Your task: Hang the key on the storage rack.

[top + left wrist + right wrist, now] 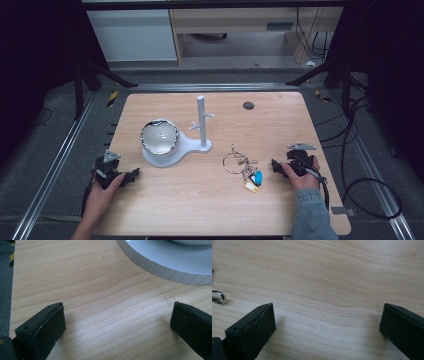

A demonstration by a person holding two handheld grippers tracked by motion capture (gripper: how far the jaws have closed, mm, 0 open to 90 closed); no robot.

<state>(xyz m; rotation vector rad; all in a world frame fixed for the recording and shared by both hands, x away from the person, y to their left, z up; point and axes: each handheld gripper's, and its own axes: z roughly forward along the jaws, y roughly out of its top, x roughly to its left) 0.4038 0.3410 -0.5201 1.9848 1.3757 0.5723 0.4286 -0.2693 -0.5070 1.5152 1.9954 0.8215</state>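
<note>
A bunch of keys (243, 167) on a large metal ring, with blue and yellow tags, lies on the wooden table (210, 210) right of centre. A white stand (202, 125) with a peg post rises from a round ribbed base (172, 265) that carries a shiny bowl (159, 136). My left gripper (131, 176) rests near the table's left front, open, its jaws wide apart over bare wood (117, 317), just short of the base. My right gripper (276, 166) lies open to the right of the keys, and a bit of the metal ring (219, 297) shows at the left edge of its view.
A dark round grommet (248, 105) sits near the table's far edge. Metal rails (55, 165) run along both sides of the table, and cables (360, 150) trail on the floor at right. A white cabinet (132, 32) stands behind the table.
</note>
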